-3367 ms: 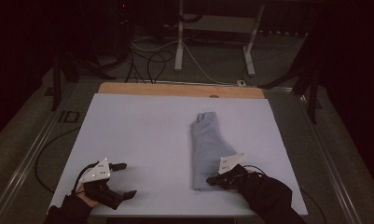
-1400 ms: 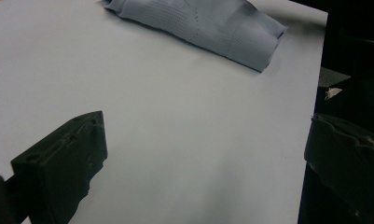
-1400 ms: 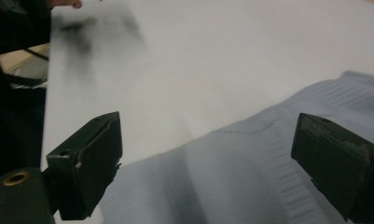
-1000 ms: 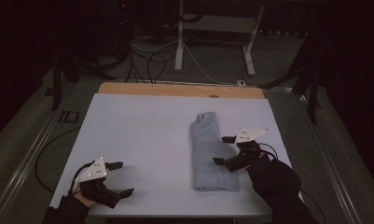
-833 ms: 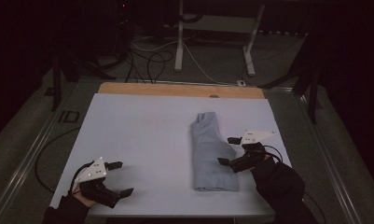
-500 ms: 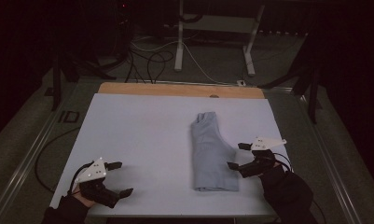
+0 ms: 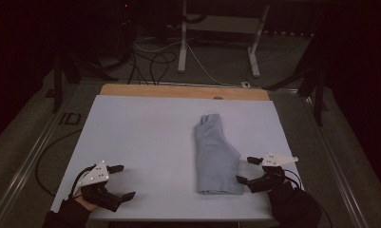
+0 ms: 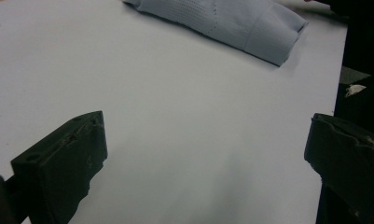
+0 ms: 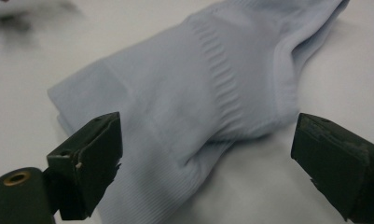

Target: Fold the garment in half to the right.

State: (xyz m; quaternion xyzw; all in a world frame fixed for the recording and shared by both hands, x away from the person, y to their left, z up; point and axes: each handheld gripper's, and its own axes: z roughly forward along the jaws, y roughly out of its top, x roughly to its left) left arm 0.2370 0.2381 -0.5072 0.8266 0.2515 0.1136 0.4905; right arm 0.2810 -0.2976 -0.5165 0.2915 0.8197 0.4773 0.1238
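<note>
White table (image 7: 145, 137) | pale-blue ribbed sock (image 7: 215, 154) folded flat | right gripper (image 7: 249, 170) spread | left gripper (image 7: 123, 181) spread

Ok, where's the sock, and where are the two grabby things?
sock (image 7: 215, 156), high view, middle of the fabric.
left gripper (image 7: 122, 181), high view, midway between its open fingers.
right gripper (image 7: 247, 170), high view, midway between its open fingers, beside the sock.

Dim, dark-edged high view; bright table (image 7: 145, 137), perhaps overhead-lit; softly blurred close-ups.

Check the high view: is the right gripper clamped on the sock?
No, the right gripper sits open beside the sock, its fingers apart.
</note>
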